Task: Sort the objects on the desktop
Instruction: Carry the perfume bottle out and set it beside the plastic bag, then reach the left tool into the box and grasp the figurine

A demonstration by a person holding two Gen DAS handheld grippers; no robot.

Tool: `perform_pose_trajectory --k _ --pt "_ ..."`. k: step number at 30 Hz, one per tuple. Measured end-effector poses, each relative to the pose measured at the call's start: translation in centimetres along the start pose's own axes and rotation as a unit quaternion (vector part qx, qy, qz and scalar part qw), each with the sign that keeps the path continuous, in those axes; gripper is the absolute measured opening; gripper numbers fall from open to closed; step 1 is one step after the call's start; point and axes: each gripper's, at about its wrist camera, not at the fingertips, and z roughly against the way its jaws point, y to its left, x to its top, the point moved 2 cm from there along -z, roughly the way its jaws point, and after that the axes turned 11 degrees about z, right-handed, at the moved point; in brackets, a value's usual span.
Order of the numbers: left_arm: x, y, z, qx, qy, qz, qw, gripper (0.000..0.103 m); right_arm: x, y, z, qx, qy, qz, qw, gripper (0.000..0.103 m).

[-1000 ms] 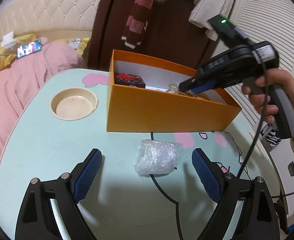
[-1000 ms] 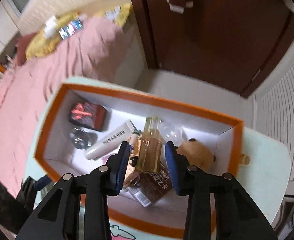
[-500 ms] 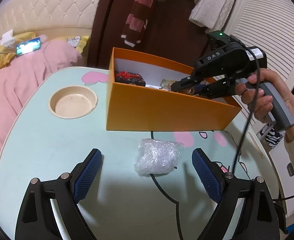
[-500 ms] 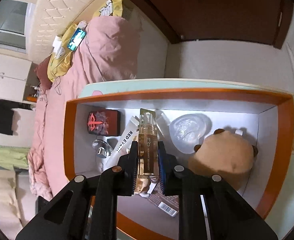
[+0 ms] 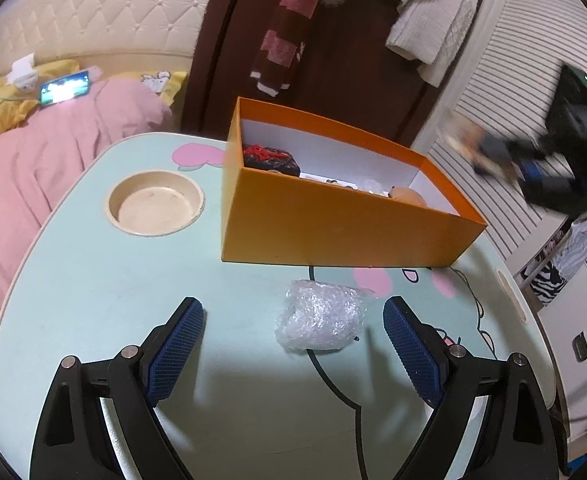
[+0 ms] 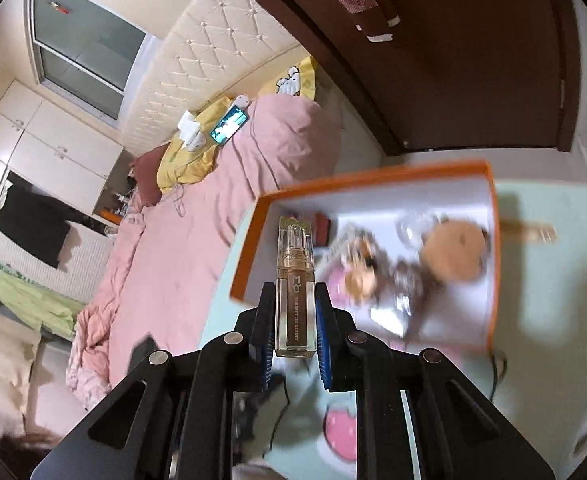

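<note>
Two fingers, right gripper (image 6: 295, 332): clamped on amber bottle (image 6: 295, 300), above orange box (image 6: 249, 252) edge.
Left gripper (image 5: 293, 344): fingers spread wide, bubble wrap (image 5: 321, 314) between, before box.
Right view only: box contents, blurred.
Bench (image 5: 93, 280): carries box.

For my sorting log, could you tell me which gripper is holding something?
The right gripper: its jaws clamp a clear amber bottle. The left gripper is open and empty.

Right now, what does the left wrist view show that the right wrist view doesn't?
Left wrist only: a crumpled clear bubble-wrap wad on the mint table between the open left claw, and a round cream cup recess. Right wrist only: the right claw shut on a slim clear amber cosmetic bottle. Both: the orange cardboard box.
</note>
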Motion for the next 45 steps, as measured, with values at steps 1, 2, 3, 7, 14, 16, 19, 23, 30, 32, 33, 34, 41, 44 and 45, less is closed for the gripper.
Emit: perform_pose_trajectory --k 1,2,3,7,14,16,19,23,30,32,33,34,41,44,45 --pt "0.0 0.0 0.1 0.001 -0.004 -0.001 1.0000 0.091 -1.3 0.3 0.1 -0.007 0.002 0.002 1.000 0.019" --pt "0.0 0.0 0.2 0.002 -0.008 0.000 1.0000 0.091 -2.4 0.6 0.2 -0.016 0.006 0.003 1.000 0.019" --pt "0.1 0.0 0.2 0.002 -0.012 0.000 0.9999 0.091 -3.3 0.7 0.1 -0.023 0.008 0.004 1.000 0.019" --pt "0.1 0.1 0.4 -0.002 -0.019 0.004 0.9998 0.091 -7.2 -0.2 -1.8 -0.033 0.017 -0.012 0.999 0.019" --pt "0.1 0.1 0.1 0.005 -0.014 0.002 0.9999 0.091 -9.7 -1.6 -4.0 -0.080 0.010 0.006 0.997 0.019" --pt "0.0 0.2 0.1 0.006 -0.013 0.003 0.9999 0.091 -9.8 -1.5 -3.8 -0.088 0.003 0.020 0.996 0.021" --pt "0.0 0.2 0.3 0.004 -0.016 0.000 0.9999 0.091 -9.8 -1.4 -3.2 -0.091 -0.009 0.035 0.995 0.028" --pt "0.1 -0.3 0.7 -0.004 -0.027 -0.014 0.9995 0.091 -10.0 -1.3 -2.4 -0.097 -0.036 0.049 0.993 0.028" --pt "4.3 -3.4 2.1 -0.050 -0.014 0.002 0.9986 0.091 -11.4 -2.9 -1.7 -0.130 -0.098 0.048 0.986 0.028" --pt "5.9 -5.0 1.3 -0.048 0.008 -0.006 0.9988 0.089 -11.9 -3.1 -1.6 -0.138 -0.112 0.055 0.983 0.028" --pt "6.7 -6.0 0.7 -0.042 0.021 -0.014 0.9988 0.083 -11.9 -3.1 -1.5 -0.135 -0.115 0.055 0.983 0.028" --pt "7.5 -7.1 -0.6 -0.027 0.046 -0.024 0.9983 0.079 -12.1 -3.3 -1.5 -0.125 -0.117 0.051 0.984 0.028" --pt "10.5 -10.9 -9.6 0.036 0.186 -0.020 0.9817 0.060 -12.4 -5.1 -0.7 -0.084 -0.119 0.005 0.989 0.028" --pt "10.4 -10.3 -12.0 0.082 0.215 -0.019 0.9730 0.038 -12.5 -5.8 -0.3 -0.072 -0.127 -0.016 0.989 0.028" --pt "10.3 -10.0 -12.8 0.098 0.225 -0.016 0.9692 0.037 -12.5 -6.1 -0.2 -0.068 -0.129 -0.023 0.989 0.028"
